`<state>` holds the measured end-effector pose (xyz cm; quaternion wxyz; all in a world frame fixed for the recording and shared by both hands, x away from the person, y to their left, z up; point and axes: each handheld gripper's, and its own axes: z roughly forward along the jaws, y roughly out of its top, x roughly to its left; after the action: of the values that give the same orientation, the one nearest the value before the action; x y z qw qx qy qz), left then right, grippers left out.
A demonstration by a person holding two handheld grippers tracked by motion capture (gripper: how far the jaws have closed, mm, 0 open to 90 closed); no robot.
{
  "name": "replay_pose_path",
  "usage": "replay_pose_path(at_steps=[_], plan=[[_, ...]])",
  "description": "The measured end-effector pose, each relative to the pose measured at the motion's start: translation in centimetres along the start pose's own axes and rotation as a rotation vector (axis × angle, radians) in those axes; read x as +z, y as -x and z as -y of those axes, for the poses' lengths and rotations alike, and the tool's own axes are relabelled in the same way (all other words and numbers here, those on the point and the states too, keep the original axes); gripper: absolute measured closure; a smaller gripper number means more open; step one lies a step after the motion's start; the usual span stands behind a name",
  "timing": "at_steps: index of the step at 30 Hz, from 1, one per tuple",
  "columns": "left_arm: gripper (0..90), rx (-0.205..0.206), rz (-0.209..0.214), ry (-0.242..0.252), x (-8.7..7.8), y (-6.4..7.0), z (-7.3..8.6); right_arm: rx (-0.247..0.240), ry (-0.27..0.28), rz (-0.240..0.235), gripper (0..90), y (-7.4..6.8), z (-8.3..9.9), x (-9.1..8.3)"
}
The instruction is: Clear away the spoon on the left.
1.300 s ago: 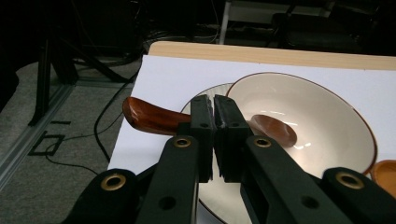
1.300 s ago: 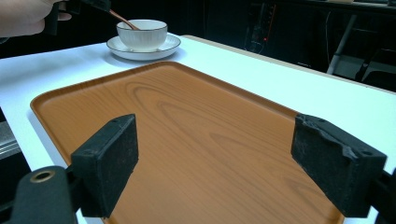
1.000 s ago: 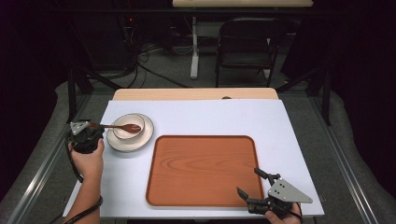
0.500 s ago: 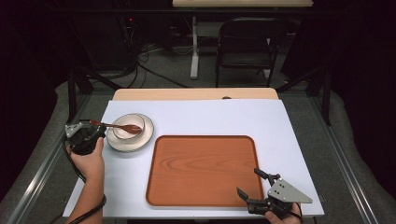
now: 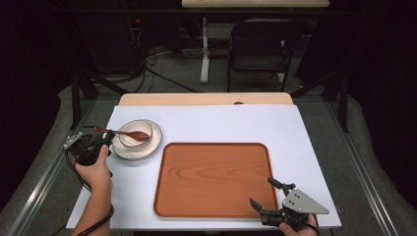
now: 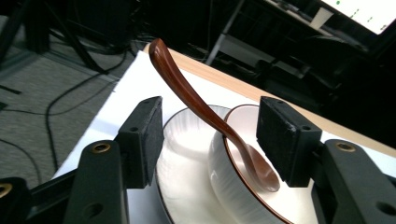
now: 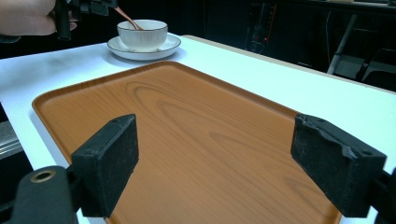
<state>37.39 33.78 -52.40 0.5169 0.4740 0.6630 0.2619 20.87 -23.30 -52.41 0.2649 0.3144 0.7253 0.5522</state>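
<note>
Straddling the spoon [image 6: 187, 93] handle with spread fingers [image 6: 144, 135], the left gripper [image 6: 210, 140] should pinch squarely above the bowl [image 6: 243, 186].

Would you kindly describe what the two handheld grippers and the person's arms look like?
Both grippers are black, each with two block-shaped padded jaws and brass-coloured screws. The right gripper carries a grey three-cornered plate; the left gripper trails a black cable looping by the wrist. The forearms are bare, without sleeves.

A brown wooden spoon [image 6: 205, 112] was propped in a white bowl [image 6: 243, 186], its handle slanted up over the rim. The bowl was set on a white saucer [image 5: 150, 145] near the table's left edge.
</note>
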Motion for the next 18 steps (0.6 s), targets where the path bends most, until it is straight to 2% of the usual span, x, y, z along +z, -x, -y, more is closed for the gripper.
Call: replay_pose_path(at_steps=[11,13,14,16,18], plan=[[44.9,-0.053,0.0,0.01,1.3,-0.7,0.2,-0.003,-0.006,-0.005,14.8,0.0,0.0,0.0],[46.1,-0.085,-0.003,0.015,1.9,-1.1,0.3,-0.005,-0.004,-0.005,14.8,0.0,0.1,0.0],[46.3,-0.085,-0.003,0.015,1.9,-1.1,0.3,-0.005,-0.004,-0.005,14.8,0.0,0.1,0.0],[46.9,-0.127,0.013,0.02,2.3,-1.3,0.3,-0.006,-0.007,-0.006,14.8,0.0,0.1,0.0],[48.0,-0.137,0.024,0.03,2.4,-1.3,0.2,-0.005,-0.009,-0.003,14.8,0.1,0.1,0.0]])
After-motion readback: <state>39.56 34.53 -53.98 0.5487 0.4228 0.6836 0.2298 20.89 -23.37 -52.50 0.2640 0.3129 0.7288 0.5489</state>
